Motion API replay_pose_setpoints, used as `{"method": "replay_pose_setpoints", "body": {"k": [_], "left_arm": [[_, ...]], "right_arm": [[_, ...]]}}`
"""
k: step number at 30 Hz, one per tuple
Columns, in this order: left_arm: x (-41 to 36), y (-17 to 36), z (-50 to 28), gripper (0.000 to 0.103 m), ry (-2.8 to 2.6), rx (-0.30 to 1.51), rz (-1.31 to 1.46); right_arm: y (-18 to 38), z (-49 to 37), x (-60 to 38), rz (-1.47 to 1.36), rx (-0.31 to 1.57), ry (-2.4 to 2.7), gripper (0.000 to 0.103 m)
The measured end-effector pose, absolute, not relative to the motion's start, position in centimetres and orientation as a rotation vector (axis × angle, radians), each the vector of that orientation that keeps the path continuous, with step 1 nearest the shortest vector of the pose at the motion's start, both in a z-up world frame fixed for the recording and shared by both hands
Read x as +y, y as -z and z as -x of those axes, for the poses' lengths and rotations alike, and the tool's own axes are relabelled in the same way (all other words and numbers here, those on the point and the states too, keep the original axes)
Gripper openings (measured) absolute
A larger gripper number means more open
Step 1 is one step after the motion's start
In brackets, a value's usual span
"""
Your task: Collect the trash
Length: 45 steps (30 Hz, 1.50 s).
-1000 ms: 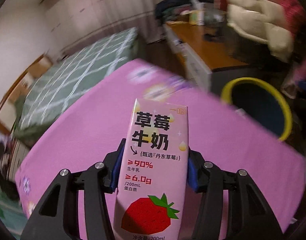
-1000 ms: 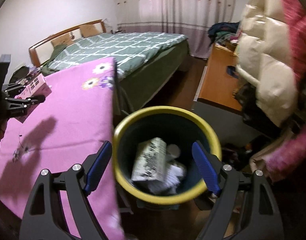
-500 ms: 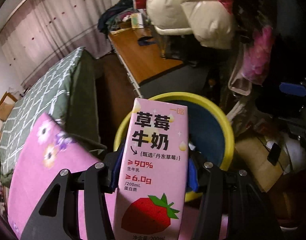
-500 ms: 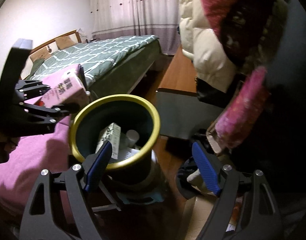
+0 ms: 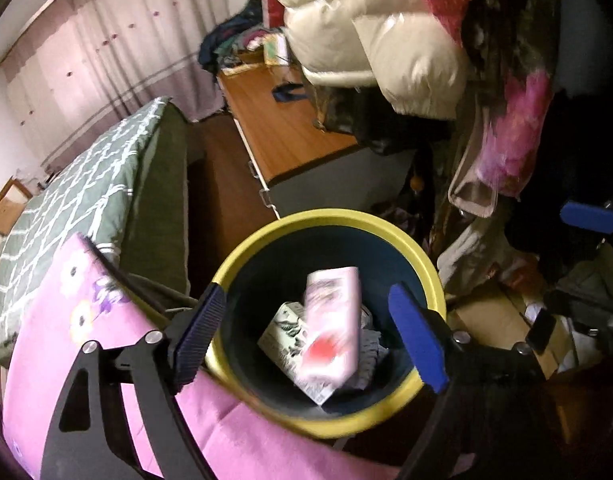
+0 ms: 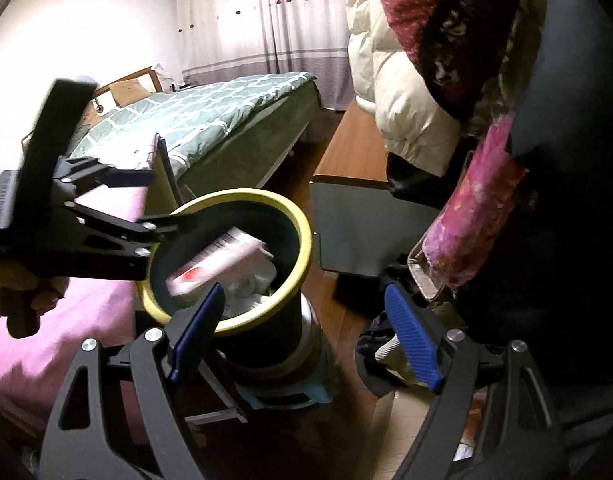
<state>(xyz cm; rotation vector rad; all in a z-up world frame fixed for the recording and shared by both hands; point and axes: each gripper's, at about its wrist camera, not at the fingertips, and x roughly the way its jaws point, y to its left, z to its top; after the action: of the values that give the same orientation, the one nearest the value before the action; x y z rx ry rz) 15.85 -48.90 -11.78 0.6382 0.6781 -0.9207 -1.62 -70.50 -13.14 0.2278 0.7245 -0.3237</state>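
Nearby, pink tablecloth [image 5: 86, 360], yellow-rimmed bin [image 5: 422, 256], green bed [image 5: 86, 184].

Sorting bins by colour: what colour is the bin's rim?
Yellow; the bin is dark blue-green inside. Clearest in the left wrist view.

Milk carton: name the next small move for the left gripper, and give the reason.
Probably draw the left gripper back toward the pink table. Its jaws have just been opening and hold nothing; the milk carton, blurred, is already inside the yellow-rimmed bin.

carton [image 5: 333, 328]: motion-blurred, print unreadable, beyond the spread jaws | bin [image 5: 266, 236]: floor hidden under litter | white box [image 5: 284, 334]: part covered
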Motion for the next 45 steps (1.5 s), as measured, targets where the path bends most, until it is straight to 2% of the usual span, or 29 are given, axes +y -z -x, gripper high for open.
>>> {"method": "replay_pose_setpoints", "body": {"k": [2, 4, 14, 24, 33, 45], "left_arm": [[-46.3, 10.0, -15.1, 0.094, 0.899, 0.646, -0.583], [-42.9, 8.0, -14.1, 0.098, 0.859, 0.592, -0.524], [-25.2, 1.6, -11.0, 0.098, 0.533, 0.445, -0.289], [-9.8, 0.5, -6.7, 0.098, 0.182, 0.436, -0.082], [-4.2, 0.7, -2.3, 0.098, 0.059, 0.392, 0.017], [-2.8, 1.6, -1.5, 0.098, 0.035, 0.421, 0.031]], "right_arm": [[13.0, 1.3, -69.9, -0.222, 0.722, 0.309, 0.078], [12.7, 0.9, -69.1, -0.214, 0.719, 0.291, 0.078], [10.5, -1.3, -64.4, -0.18, 0.675, 0.19, 0.081], [7.2, -1.5, -58.1, -0.116, 0.591, 0.1, 0.085], [6.3, 0.3, -55.8, -0.105, 0.556, 0.088, 0.086], [5.6, 1.1, -53.8, -0.06, 0.52, 0.083, 0.089]]}}
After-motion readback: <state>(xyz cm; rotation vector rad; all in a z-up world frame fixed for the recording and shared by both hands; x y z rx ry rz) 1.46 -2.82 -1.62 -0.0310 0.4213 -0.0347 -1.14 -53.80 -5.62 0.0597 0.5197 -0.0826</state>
